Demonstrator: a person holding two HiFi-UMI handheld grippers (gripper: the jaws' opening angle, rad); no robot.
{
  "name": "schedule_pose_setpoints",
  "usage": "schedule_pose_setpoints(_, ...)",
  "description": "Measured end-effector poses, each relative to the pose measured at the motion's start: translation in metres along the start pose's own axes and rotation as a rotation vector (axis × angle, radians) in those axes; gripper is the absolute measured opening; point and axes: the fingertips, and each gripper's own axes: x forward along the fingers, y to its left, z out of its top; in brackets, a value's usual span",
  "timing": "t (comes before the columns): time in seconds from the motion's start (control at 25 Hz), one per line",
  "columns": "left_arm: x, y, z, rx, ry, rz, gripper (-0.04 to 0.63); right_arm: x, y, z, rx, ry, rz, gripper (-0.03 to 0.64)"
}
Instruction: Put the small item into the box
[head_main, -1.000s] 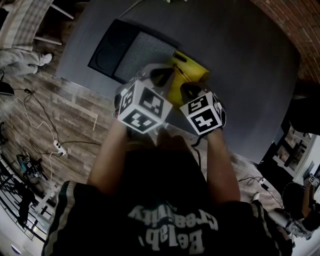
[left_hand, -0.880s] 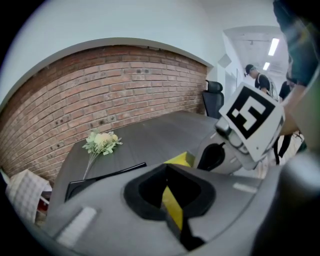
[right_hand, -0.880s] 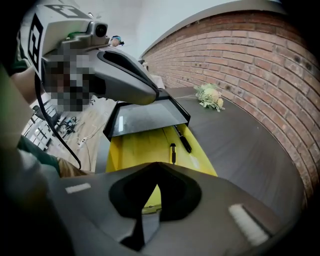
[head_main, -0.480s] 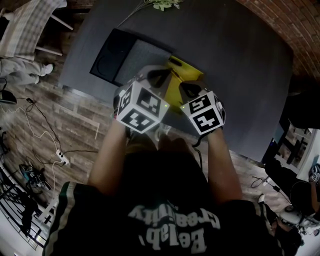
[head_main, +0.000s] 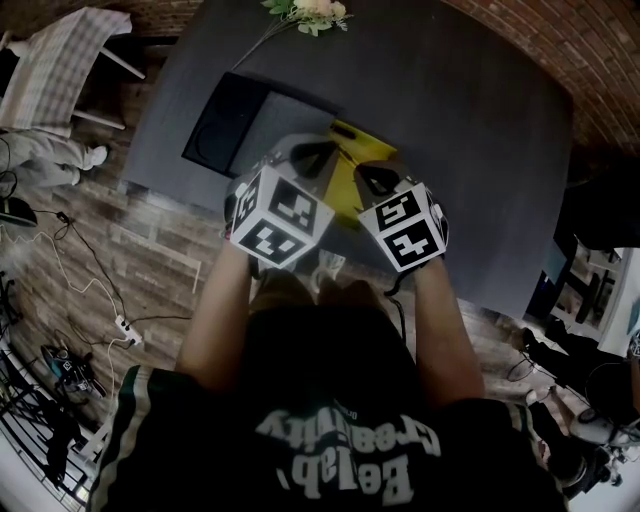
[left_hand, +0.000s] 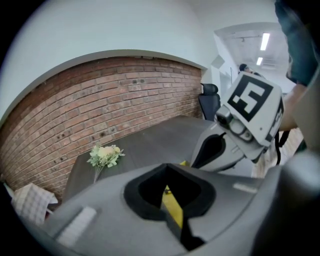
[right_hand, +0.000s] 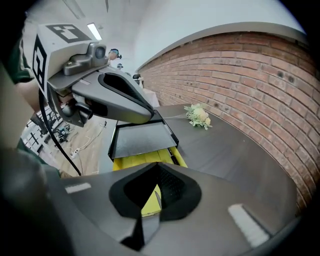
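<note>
**Status.** The yellow box lies on the dark grey table. A black tray sits just beside the box, on its far left side as the person faces it. The left gripper and the right gripper hang side by side above the near end of the box, both tilted down toward it. Each claw is pressed together at the tips. Through the opening behind the tips only the yellow of the box shows, so neither claw appears to be pinching anything.

**Task item.** No view shows the small item. It may be hidden beneath the grippers or may already be inside the box, and I cannot tell which. Nor can I tell from where I stand whether the box mouth is open.

**Recommended procedure (judgement).**
1. Locate the item before lowering either gripper. Check the table around the box and the floor of the tray.
2. Use one gripper only. Spread its claw fully before descent, then close on the item's middle.
3. Hold the other gripper clear of the box, on the side away from the tray, so the two grippers do not collide.
4. Carry the item over the centre of the box and release it low, so that it does not bounce out.
</note>
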Motion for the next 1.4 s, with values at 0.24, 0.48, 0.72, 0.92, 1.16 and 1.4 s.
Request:
schedule_pose_setpoints(0.24,-0.009,-0.002,0.009,0.015,-0.019,0.002,0.002,-0.015,0.001,0.011,0.007,-0.035,-0.023,0.005)
schedule_pose_setpoints(0.48,-0.022,-0.005,0.020,-0.001,-0.047,-0.006,0.002,-0.036,0.000,0.020,0.018,-0.062,-0.071,0.005)
schedule_pose_setpoints(0.72,-0.040,-0.005,0.031,-0.007,-0.081,-0.012,0.003,-0.054,0.001,0.035,0.028,-0.104,-0.103,0.005)
schedule_pose_setpoints(0.92,-0.059,-0.002,0.054,0.037,-0.127,-0.016,0.003,-0.071,-0.001,0.053,0.022,-0.139,-0.163,0.005)
schedule_pose_setpoints(1.16,-0.082,0.003,0.070,0.108,-0.177,-0.016,0.003,-0.094,0.002,0.082,0.022,-0.193,-0.245,0.005)
schedule_pose_setpoints(1.4,-0.101,0.006,0.074,0.150,-0.194,-0.060,0.003,-0.107,0.016,0.102,0.019,-0.206,-0.302,0.005)
